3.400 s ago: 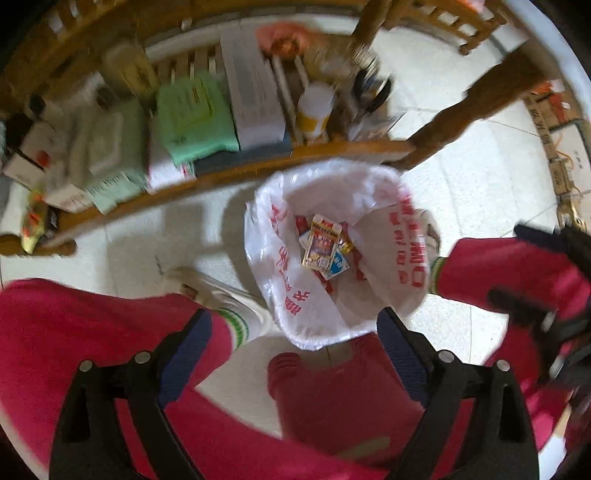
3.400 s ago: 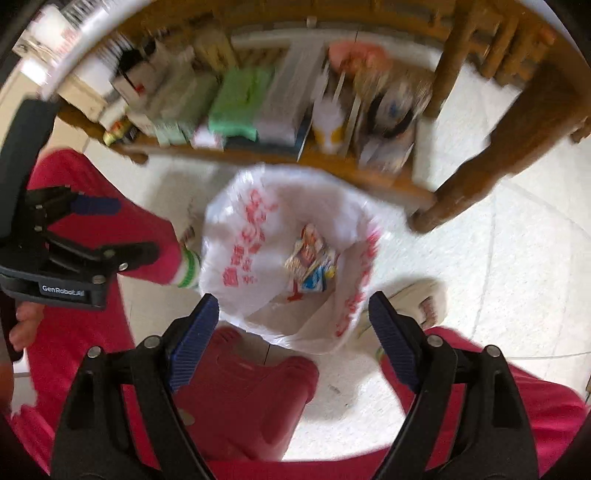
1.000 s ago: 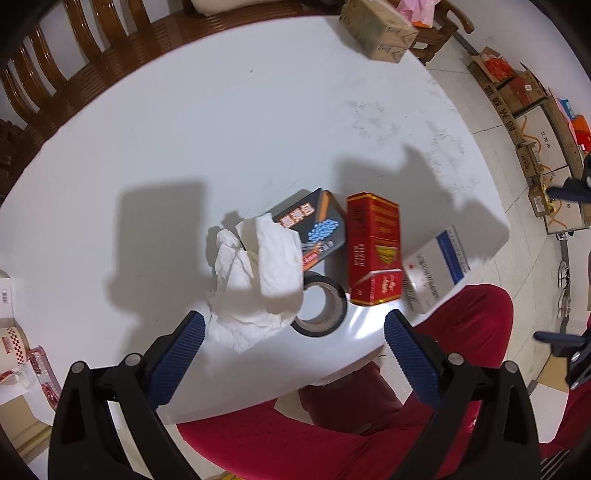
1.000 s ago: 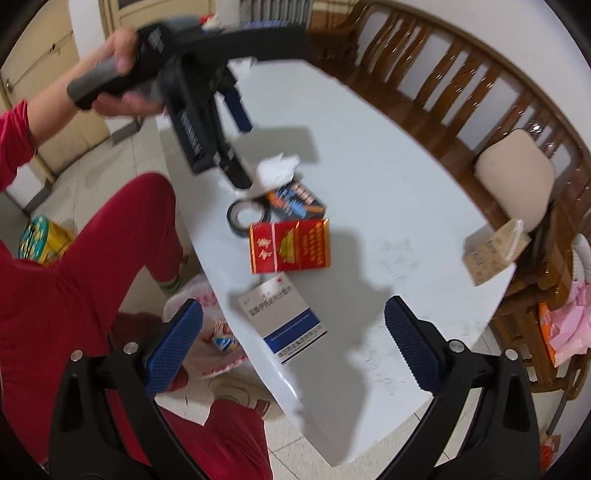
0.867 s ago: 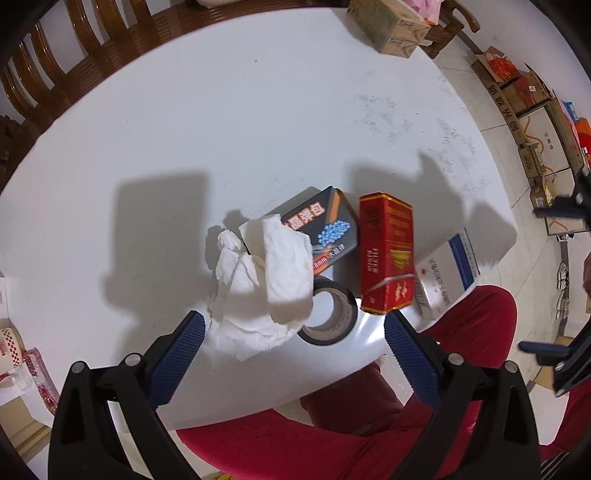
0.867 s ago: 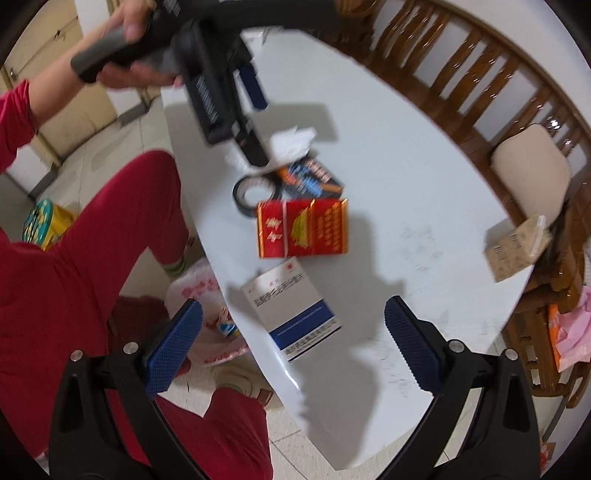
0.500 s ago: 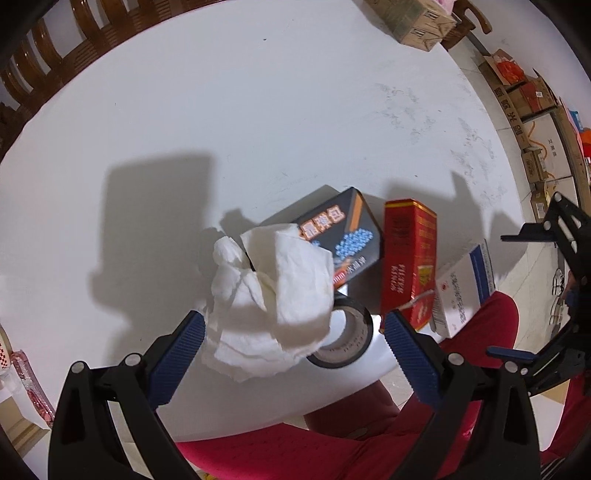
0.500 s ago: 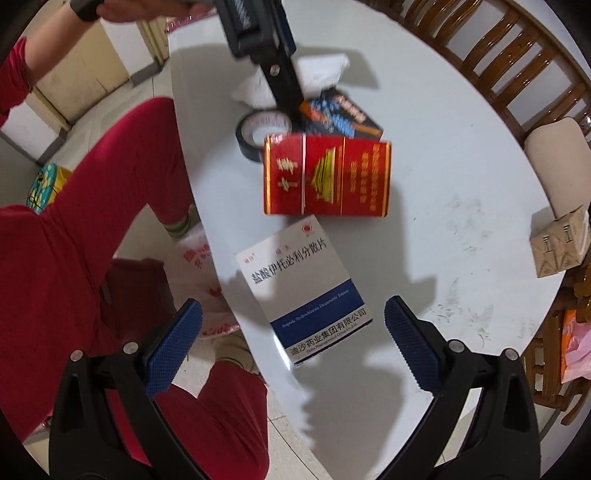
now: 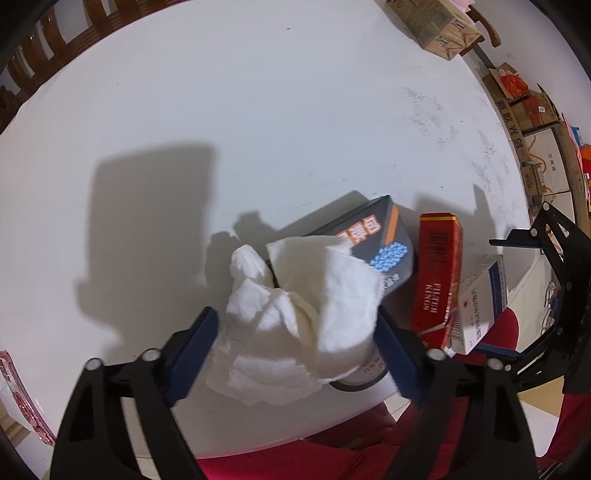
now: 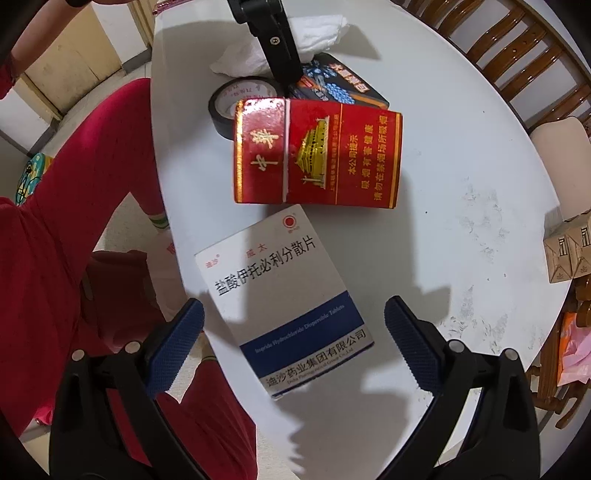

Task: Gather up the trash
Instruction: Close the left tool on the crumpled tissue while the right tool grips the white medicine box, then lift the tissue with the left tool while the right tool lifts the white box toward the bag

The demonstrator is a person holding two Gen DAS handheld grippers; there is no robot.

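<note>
A crumpled white tissue lies on the white table, partly over a black tape roll and a dark box. My left gripper is open with its fingers on either side of the tissue. A red cigarette pack and a white-and-blue medicine box lie near the table edge. My right gripper is open, its fingers straddling the near end of the medicine box. The tissue and tape roll also show in the right wrist view.
A cardboard box sits at the far table edge. Wooden chairs ring the table. My red-trousered legs are below the near edge. Cartons stand on the floor at right.
Both grippers rose from the trash bag on the floor to the table top. The left closed in around the tissue; the right descended over the medicine box.
</note>
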